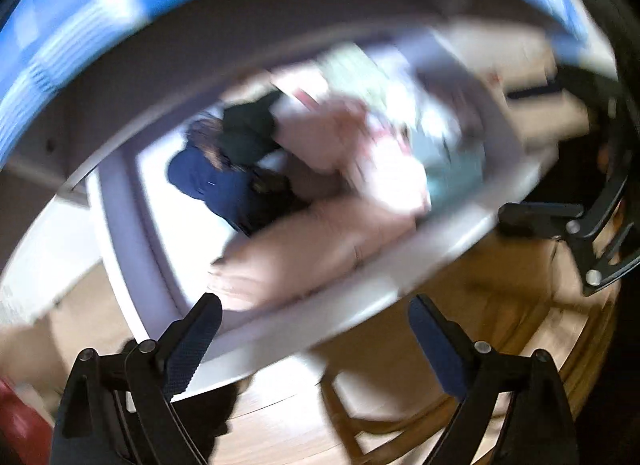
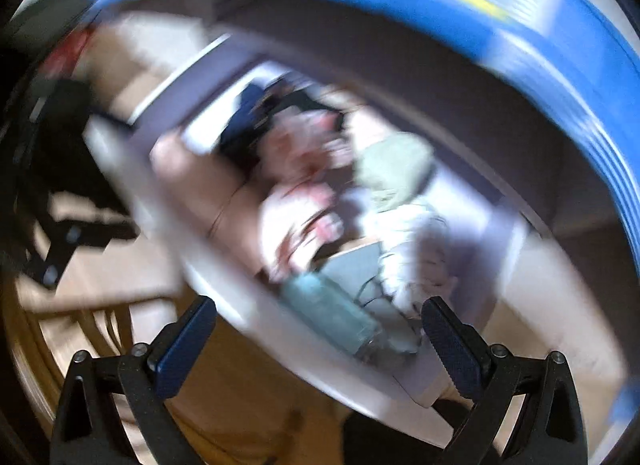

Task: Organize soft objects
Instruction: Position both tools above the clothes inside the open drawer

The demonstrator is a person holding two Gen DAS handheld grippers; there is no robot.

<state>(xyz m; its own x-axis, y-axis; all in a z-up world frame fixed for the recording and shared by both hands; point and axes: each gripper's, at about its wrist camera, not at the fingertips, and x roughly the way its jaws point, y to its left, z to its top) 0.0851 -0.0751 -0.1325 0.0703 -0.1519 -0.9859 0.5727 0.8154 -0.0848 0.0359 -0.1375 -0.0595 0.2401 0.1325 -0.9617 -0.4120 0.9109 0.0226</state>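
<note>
both wrist views are heavily smeared by motion blur, so fine detail is lost. seen from the left wrist, the left gripper points forward and down toward a white tray that holds a heap of soft clothing; its two dark blue padded fingers are spread wide apart with nothing between them, and neither pad touches the tray or the cloth. the tip of the left-hand finger sits just in front of the tray's near rim, with wooden floor below. in the tray, a long beige garment lies along the near edge, a navy blue garment is at the far left, a black garment is behind it, and a pale pink and white bundle is in the middle. the right gripper shows at the right edge of this view, dark and beside the tray's rim. in the right wrist view, the right gripper also has its jaws held wide apart and holds nothing; its fingers hover over the tray's near edge. just ahead of them lies a teal cloth, with a white crumpled cloth beside it, a pale green cloth farther back, and the beige garment on the left. a blue curved band arcs across the top of both views; what it is cannot be told. no hand or sleeve is visible.
</note>
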